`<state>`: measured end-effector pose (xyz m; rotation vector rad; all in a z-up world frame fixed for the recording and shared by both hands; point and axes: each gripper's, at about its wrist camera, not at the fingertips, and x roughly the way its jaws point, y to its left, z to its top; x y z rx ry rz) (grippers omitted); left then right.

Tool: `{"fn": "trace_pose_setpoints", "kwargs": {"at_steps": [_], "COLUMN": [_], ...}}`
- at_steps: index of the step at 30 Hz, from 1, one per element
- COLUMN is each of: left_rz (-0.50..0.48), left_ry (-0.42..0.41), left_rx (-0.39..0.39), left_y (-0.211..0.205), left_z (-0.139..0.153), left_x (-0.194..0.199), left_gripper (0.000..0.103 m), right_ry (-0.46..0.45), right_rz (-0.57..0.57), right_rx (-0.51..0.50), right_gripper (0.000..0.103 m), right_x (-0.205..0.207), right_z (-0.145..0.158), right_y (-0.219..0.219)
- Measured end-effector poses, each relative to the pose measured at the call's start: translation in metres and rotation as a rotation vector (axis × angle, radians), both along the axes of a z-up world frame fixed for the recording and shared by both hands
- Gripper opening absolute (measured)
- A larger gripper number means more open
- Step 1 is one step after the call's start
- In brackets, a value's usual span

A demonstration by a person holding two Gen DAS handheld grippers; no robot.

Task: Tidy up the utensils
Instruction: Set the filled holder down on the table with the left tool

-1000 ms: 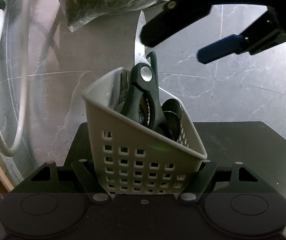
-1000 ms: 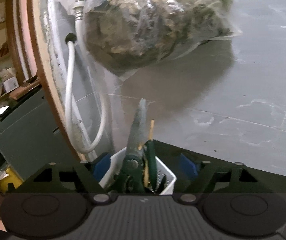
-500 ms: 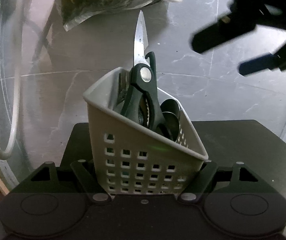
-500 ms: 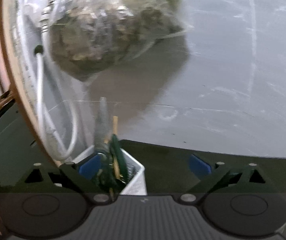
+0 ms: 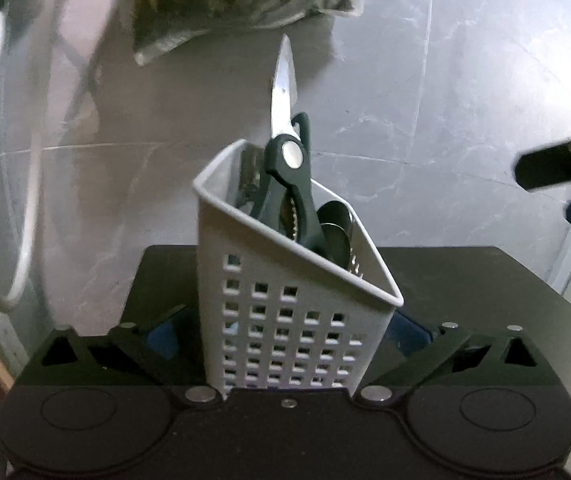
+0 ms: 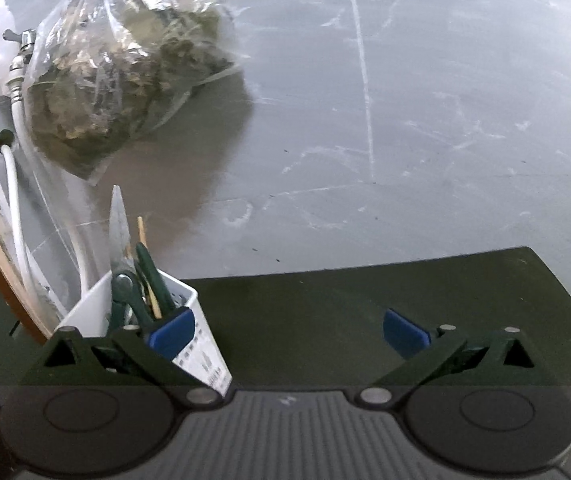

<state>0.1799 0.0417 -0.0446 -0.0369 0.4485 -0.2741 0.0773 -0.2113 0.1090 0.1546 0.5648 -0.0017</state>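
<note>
A grey perforated utensil basket (image 5: 285, 320) stands on a black surface (image 5: 465, 280), between the fingers of my left gripper (image 5: 281, 330). The jaws are wide and no squeeze on the basket shows. Dark green scissors (image 5: 289, 184) stand in it, blade tip up, beside metal spoons (image 5: 335, 228). In the right wrist view the basket (image 6: 201, 360) sits at lower left with the scissors (image 6: 119, 240) and a wooden stick (image 6: 143, 240). My right gripper (image 6: 287, 332) is open and empty, to the right of the basket; it also shows at the right edge of the left wrist view (image 5: 557, 184).
A clear plastic bag of dried plant matter (image 6: 121, 80) hangs on the grey marble wall (image 6: 405, 120) above the basket. White hoses (image 6: 13, 184) and a tap run down the left. The black surface (image 6: 365, 312) extends to the right.
My right gripper has drawn away from the scissors, up and to the right, with nothing in it. The scissors stay in the basket. My left gripper's fingers have spread a little at the basket's sides.
</note>
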Motion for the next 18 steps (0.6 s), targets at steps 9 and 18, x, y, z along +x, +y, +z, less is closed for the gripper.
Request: {"fn": "trace_pose_setpoints", "kwargs": {"at_steps": [9,18], "left_rz": [0.106,0.261], "left_ry": [-0.031,-0.032], "left_rx": [0.028,0.013], "left_y": [-0.014,-0.032], "left_z": [0.013,0.040], "left_x": [-0.052,-0.139], "left_gripper": [0.102,0.102], "right_ry": [0.008,0.047], "right_rz": [0.008,0.057], "right_rx": [0.033,0.047], "right_gripper": [0.103,0.103], "right_x": [-0.050,-0.115], "right_z": [-0.007,-0.015], "right_y": [-0.033,-0.062]}}
